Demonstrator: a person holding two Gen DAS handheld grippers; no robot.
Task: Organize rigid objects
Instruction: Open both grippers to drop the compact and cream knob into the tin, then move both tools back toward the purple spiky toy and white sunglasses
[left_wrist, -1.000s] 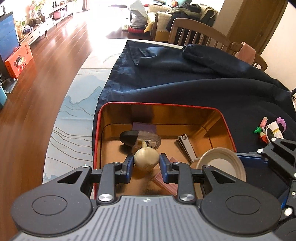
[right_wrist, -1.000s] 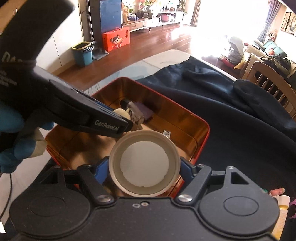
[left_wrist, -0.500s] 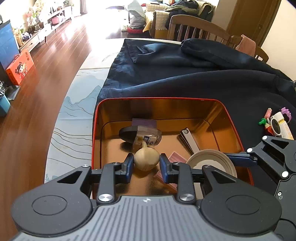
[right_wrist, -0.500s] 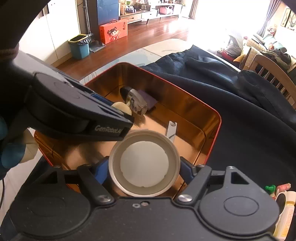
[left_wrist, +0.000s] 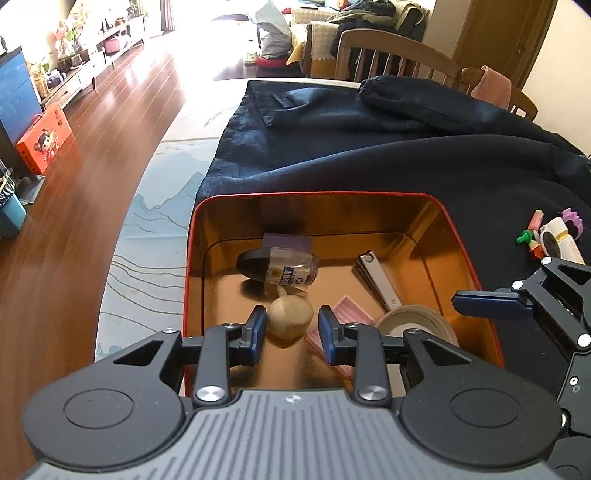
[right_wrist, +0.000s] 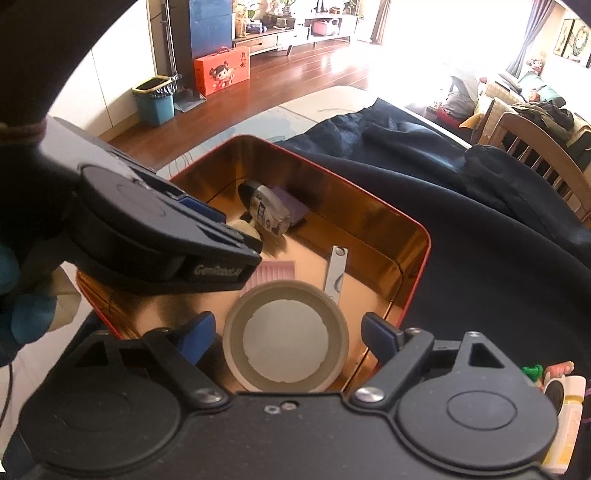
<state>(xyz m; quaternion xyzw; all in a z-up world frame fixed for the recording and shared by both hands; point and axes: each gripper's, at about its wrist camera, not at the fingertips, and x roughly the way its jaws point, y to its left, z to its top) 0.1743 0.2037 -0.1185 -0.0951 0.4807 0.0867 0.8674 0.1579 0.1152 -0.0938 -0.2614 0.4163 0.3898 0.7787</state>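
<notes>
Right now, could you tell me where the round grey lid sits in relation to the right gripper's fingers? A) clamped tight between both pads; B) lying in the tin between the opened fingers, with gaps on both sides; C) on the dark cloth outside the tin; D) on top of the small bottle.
B: the round grey lid lies in the red-rimmed tin, and the right gripper, its jaws just opened wider, shows gaps on both sides.

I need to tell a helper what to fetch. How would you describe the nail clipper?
Find the red-rimmed gold tin on the dark cloth. Inside, right of the small bottle, lies the nail clipper: the only flat, shiny metal strip there.
</notes>
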